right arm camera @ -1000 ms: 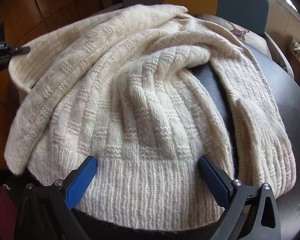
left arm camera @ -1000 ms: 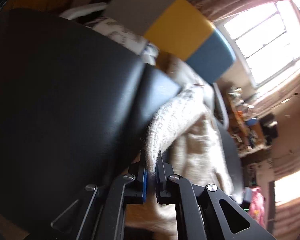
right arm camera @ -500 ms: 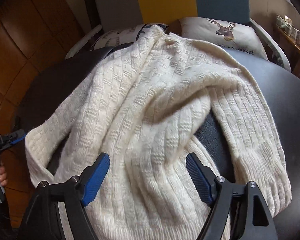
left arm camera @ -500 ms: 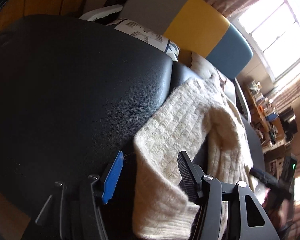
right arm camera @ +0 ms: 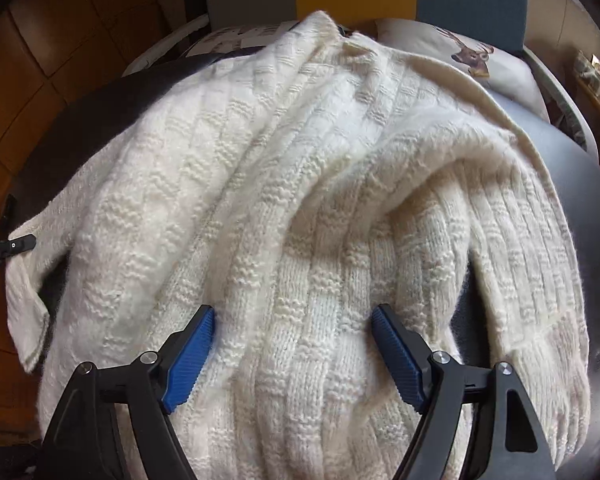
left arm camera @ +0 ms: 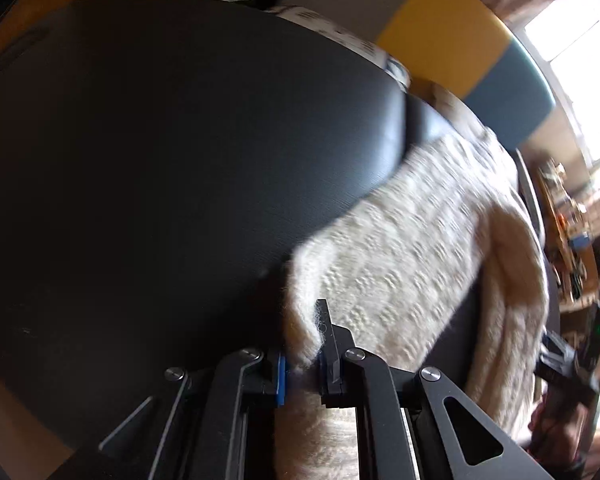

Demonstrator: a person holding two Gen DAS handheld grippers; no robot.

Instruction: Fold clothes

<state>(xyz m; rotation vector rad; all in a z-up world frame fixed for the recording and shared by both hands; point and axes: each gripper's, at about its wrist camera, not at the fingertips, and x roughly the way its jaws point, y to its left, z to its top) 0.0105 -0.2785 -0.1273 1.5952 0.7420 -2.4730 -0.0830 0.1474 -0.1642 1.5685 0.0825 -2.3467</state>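
**Left claw pinches sweater corner, right claw spread above the knit**

Left claw has just closed and now pinches the cream sweater at its corner. My right claw hovers released over the bundled sleeve at 6 o'clock. I should pull the corner taut and keep the edge straight. The chunky ribbed knit lies rumpled across the black desk.

The left wrist view is motion-blurred: the sweater shows smeared knit, and shelf clutter is unreadable. The sweater's lower hem runs off the bottom edge in the right wrist view, covering much of the worktop.
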